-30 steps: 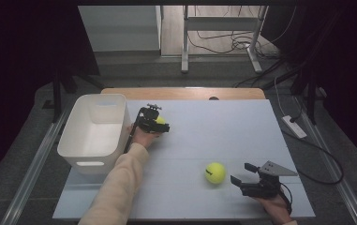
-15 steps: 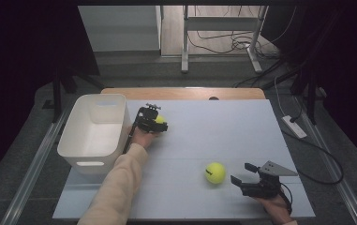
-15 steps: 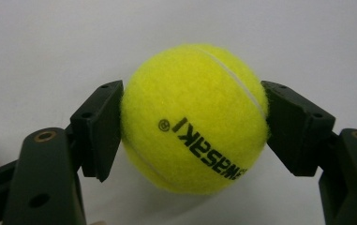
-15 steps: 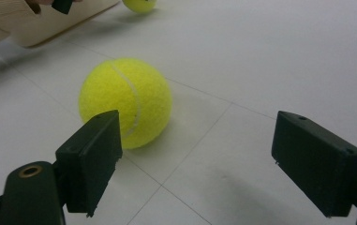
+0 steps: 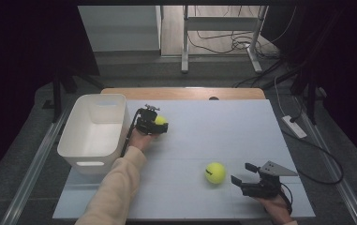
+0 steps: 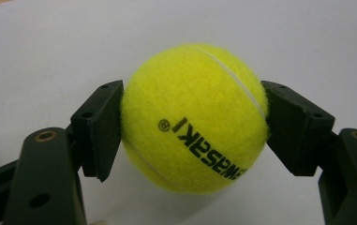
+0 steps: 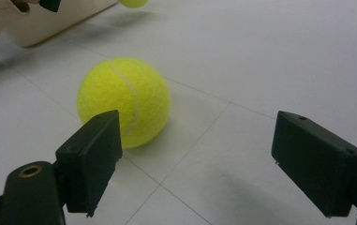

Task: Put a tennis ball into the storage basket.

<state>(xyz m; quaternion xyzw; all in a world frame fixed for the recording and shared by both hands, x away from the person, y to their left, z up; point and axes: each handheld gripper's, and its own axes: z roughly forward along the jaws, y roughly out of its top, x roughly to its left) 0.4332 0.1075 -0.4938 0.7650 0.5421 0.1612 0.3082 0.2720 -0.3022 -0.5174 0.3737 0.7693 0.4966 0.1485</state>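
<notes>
Beside the white bin point(image 5: 94, 129), the left gripper point(image 5: 153, 124) clamps one tennis ball point(image 6: 194, 117) squarely between its jaws.

A pale blue-grey table top point(image 5: 223, 136) carries everything, with a strip of bare wood along its far edge. A white plastic bin point(image 5: 94, 129) stands at its left edge, its opening upward, reaching from near the far left corner to about halfway down that side. A yellow tennis ball point(image 5: 215, 172) lies on the bare top toward the near right corner, well apart from the bin. Thin seams cross the surface around the ball.
</notes>
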